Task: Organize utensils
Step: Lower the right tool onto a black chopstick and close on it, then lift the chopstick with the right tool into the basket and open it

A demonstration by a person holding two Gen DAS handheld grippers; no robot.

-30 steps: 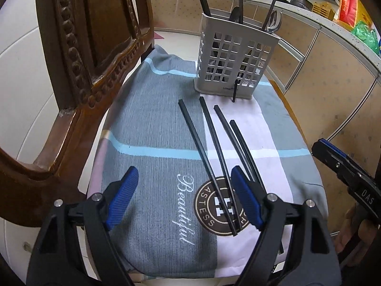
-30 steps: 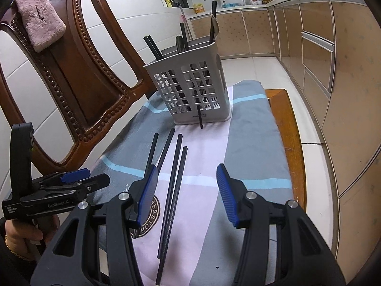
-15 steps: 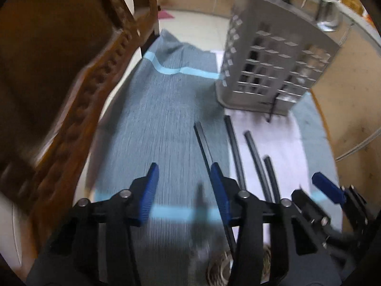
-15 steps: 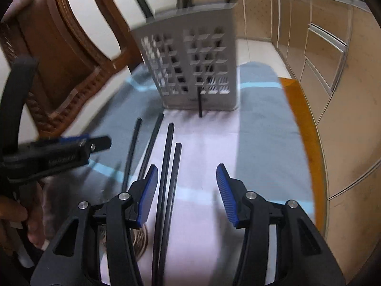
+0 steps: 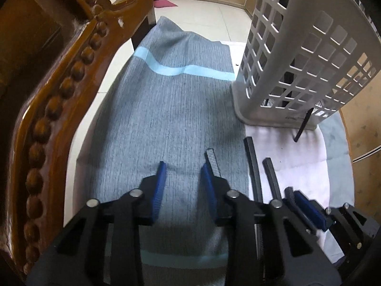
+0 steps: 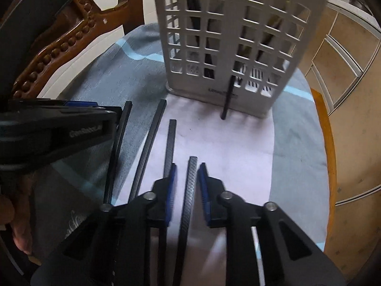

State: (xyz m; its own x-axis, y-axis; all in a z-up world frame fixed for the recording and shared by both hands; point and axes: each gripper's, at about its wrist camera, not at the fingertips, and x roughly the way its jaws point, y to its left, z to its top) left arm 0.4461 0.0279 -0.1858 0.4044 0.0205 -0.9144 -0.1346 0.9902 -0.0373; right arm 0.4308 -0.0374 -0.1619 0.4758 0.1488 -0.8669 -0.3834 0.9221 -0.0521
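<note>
Several black chopsticks lie side by side on a grey and pink cloth (image 6: 297, 143) before a white lattice utensil holder (image 6: 238, 38). My right gripper (image 6: 185, 178) is open, low over the cloth, with the rightmost chopstick (image 6: 189, 190) lying between its jaws. My left gripper (image 5: 183, 176) is open; the leftmost chopstick (image 5: 213, 163) lies just outside its right finger, with bare cloth between the jaws. The holder (image 5: 297, 54) stands at the right in the left wrist view. A short black stick (image 6: 227, 100) pokes out through the holder's front.
A carved wooden chair back (image 5: 59, 83) rises close on the left. The left gripper's body (image 6: 52, 128) fills the left of the right wrist view. The wooden table rim (image 6: 329, 143) and kitchen cabinets (image 6: 352, 47) lie to the right.
Both grippers moved forward and down toward the chopsticks and the holder. Both jaws narrowed; the right one now straddles the rightmost chopstick.
</note>
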